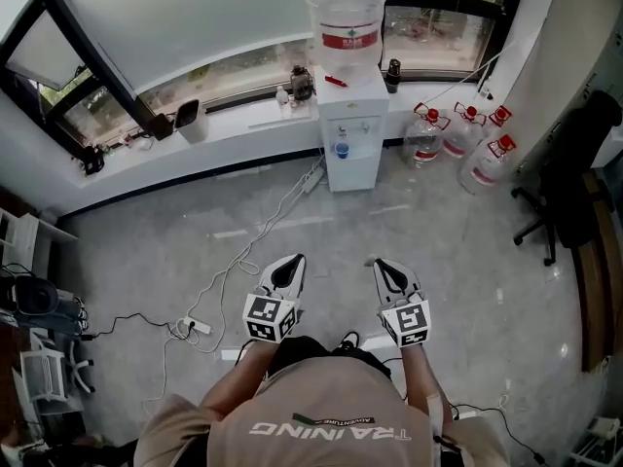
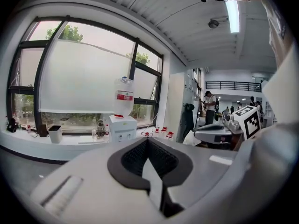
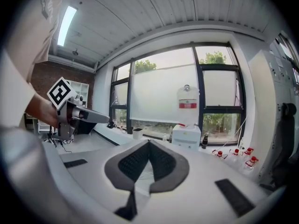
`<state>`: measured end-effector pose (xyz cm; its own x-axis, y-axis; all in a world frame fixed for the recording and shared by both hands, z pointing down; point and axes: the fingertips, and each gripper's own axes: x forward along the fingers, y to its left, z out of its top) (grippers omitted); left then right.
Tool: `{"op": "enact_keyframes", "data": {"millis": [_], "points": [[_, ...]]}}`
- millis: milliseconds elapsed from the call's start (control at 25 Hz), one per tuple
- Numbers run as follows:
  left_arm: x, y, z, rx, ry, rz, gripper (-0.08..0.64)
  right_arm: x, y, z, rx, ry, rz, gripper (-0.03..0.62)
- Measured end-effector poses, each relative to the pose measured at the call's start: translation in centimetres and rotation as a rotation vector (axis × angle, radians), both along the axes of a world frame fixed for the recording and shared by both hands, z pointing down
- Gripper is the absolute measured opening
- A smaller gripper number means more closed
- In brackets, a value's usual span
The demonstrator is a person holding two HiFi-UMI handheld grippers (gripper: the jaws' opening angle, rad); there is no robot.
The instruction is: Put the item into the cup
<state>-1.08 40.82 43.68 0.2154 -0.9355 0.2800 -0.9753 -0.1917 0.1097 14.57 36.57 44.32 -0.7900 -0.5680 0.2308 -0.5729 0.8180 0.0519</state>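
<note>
A person stands on a grey floor (image 1: pixel 467 261), facing a white water dispenser (image 1: pixel 350 134) that stands against the window sill (image 1: pixel 243 125). The left claw (image 1: pixel 296 259) and the right claw (image 1: pixel 379 262) are held out side by side, well short of the dispenser and pointing toward it, the left one slightly left of its front and the right one slightly right.

In the left gripper view the dark ribbed pads (image 2: pixel 135 157) meet at their tips, with nothing caught between them. The right gripper view shows the same: its pads (image 3: pixel 131 162) are closed tip to tip and hold nothing. Each claw carries its marker cube (image 1: pixel 270 316) at the rear, nearest the person.

A large water bottle (image 1: pixel 345 13) with a red label sits upside down on top of the dispenser. Spare bottles (image 1: pixel 470 144) with red caps stand on the floor just right of it. A white bin (image 1: pixel 191 120) rests on the sill well left of the dispenser. A cable runs from the dispenser's left side across the floor to a power strip (image 1: pixel 198 326). A black office chair (image 1: pixel 574 178) stands far to the right of the dispenser.

No view shows the cup or the item.
</note>
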Motion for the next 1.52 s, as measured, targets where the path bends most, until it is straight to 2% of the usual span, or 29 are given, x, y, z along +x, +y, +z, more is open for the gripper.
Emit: {"op": "enact_keyframes", "data": {"millis": [240, 680, 880, 1080, 1520], "points": [[-0.5, -2.8, 1.1, -0.033, 0.011, -0.002, 0.007, -0.8, -3.4, 0.9, -0.015, -0.013, -0.017, 0.011], [-7.1, -11.8, 0.0, 0.043, -0.016, 0.062, 0.008, -7.7, -10.7, -1.0, 0.041, 0.027, 0.007, 0.011], [-10.6, -16.0, -0.1, 0.04, -0.012, 0.124, 0.008, -11.3, -14.6, -0.9, 0.012, 0.012, 0.071, 0.011], [-13.6, -19.1, 0.9, 0.031, -0.017, 0.176, 0.008, -13.8, -17.0, -0.3, 0.006, 0.036, 0.134, 0.011], [-14.8, -26.2, 2.9, -0.024, 0.052, 0.187, 0.008, -15.3, -23.7, 1.4, -0.025, 0.031, 0.131, 0.011]]}}
